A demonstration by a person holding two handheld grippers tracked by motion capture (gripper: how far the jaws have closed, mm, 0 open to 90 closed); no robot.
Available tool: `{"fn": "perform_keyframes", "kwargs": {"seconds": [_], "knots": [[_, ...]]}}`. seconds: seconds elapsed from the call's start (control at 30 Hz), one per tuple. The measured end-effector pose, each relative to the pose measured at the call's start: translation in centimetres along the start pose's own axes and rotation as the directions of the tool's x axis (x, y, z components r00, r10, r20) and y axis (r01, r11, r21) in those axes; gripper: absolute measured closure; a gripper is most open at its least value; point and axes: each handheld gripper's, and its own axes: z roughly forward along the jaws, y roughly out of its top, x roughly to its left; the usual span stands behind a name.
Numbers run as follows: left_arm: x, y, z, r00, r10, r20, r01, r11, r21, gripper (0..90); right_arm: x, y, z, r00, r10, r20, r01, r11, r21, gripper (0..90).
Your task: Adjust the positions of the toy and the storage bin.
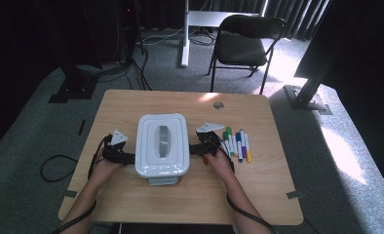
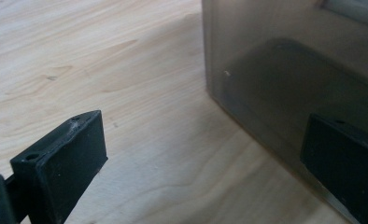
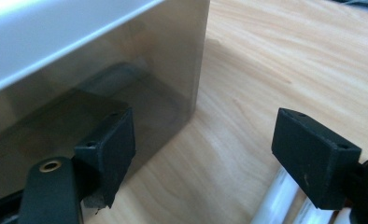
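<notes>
Forearms come in over the near edge of the table (image 1: 131,105), each hand carrying a gripper toward a white-lidded box (image 1: 162,145) that sits near the middle of the surface, a little toward the near edge.

At the left, the left gripper (image 1: 124,157) sits just beside the box's left wall near its near-left corner. In the left gripper view its jaws stand wide apart with nothing between the pads: one hangs over bare wood, the other lies close against the grey, see-through wall of the box (image 2: 285,74). Whether that pad touches the wall I cannot tell.

In the middle, the lid has a grey handle (image 1: 163,139) on top and a grey latch (image 1: 162,181) at the near end.

At the right, the right gripper (image 1: 200,147) is just beside the box's right wall. Its jaws are also well open and hold nothing; in the right gripper view 1 pad lies near the wall under the lid's rim (image 3: 56,42), the other hangs over wood beside pale marker barrels (image 3: 285,198). About 6 markers (image 1: 236,144) lie in a row toward the right edge of the table, just beyond this gripper.

My judgement of the risks: with only 1 pad near each wall, a squeeze would catch nothing, and an uneven push could skid the box along the smooth wood. The right gripper's outer jaw could also knock the markers and set them rolling toward the right edge.
</notes>
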Motion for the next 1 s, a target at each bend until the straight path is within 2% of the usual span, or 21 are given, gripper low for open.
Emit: {"fn": "perform_keyframes", "kwargs": {"seconds": [0.17,0.33,0.37,0.43,0.5,0.53,0.7,0.83,0.93,1.0], "knots": [[-0.8,-0.1,-0.3,1.0000,0.009,0.002,-0.009,1.0000,0.003,1.0,0.2,-0.4,-0.5,0.9999,-0.012,-0.009,0.012,1.000,-0.001,22.1],[-2.0,-0.4,-0.7,0.9997,0.018,0.016,-0.018,0.9998,0.004,1.0,0.6,-1.0,-1.7,0.9984,-0.047,-0.032,0.047,0.999,-0.002,22.6],[-2.0,-0.4,-0.7,0.9997,0.018,0.016,-0.018,0.9998,0.004,1.0,0.6,-1.2,-1.9,0.9982,-0.049,-0.036,0.049,0.999,-0.002,22.8],[-2.9,-0.5,-1.0,0.9992,0.032,0.023,-0.032,0.9995,0.005,1.0,0.6,-1.5,-2.3,0.9978,-0.050,-0.044,0.050,0.999,-0.006,22.8],[-2.9,-0.5,-1.0,0.9992,0.032,0.023,-0.032,0.9995,0.005,1.0,0.6,-1.7,-2.5,0.9977,-0.049,-0.046,0.049,0.999,-0.004,22.8],[-3.6,-0.5,-1.2,0.9985,0.043,0.034,-0.043,0.9990,0.008,1.0,0.7,-1.9,-2.9,0.9976,-0.054,-0.043,0.054,0.999,-0.005,23.2],[-5.1,-0.8,-1.7,0.9966,0.064,0.052,-0.065,0.9978,0.016,0.9,0.9,-2.4,-4.0,0.9964,-0.070,-0.047,0.070,0.998,-0.009,23.2],[-5.9,-1.1,-1.9,0.9960,0.066,0.060,-0.067,0.9977,0.011,0.9,0.9,-2.8,-4.8,0.9961,-0.068,-0.056,0.067,0.998,-0.017,23.2],[-6.4,-1.1,-2.1,0.9951,0.073,0.066,-0.075,0.9971,0.017,0.9,1.0,-3.0,-5.1,0.9950,-0.086,-0.050,0.086,0.996,-0.009,23.3],[-6.8,-1.1,-2.3,0.9942,0.078,0.074,-0.080,0.9967,0.017,0.9,1.0,-3.4,-5.3,0.9953,-0.078,-0.058,0.077,0.997,-0.014,23.3]]}}
